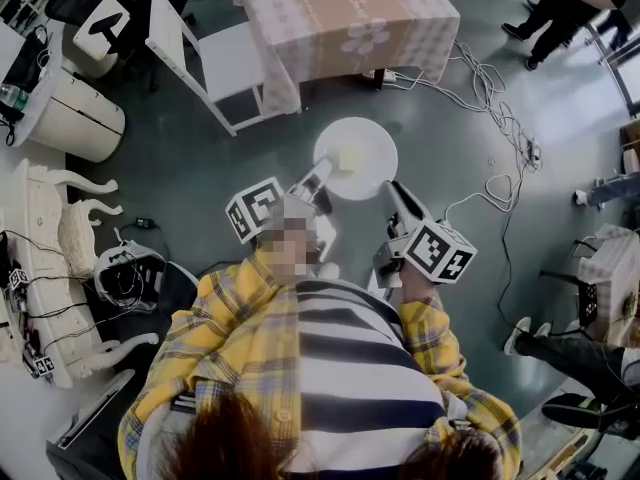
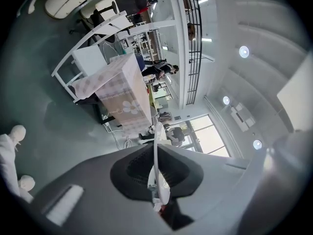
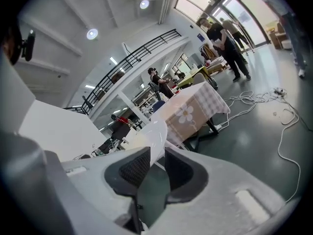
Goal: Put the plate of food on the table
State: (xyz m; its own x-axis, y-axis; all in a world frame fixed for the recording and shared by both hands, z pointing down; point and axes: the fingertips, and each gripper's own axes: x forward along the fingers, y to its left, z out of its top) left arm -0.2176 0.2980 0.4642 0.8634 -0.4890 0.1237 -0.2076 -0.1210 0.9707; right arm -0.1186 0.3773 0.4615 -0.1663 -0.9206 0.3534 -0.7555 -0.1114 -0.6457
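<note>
Left claw (image 2: 155,173) pinches plate (image 1: 374,140) rim; right claw (image 3: 157,166) spread around rim; head view alone shows food (image 1: 350,156).

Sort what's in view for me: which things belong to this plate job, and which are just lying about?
Job: plate with food, its rim pinched in the left gripper; right gripper, open with the rim between its jaws; cloth-covered table.
Lying about: white chair, floor cables, white carved furniture.
</note>
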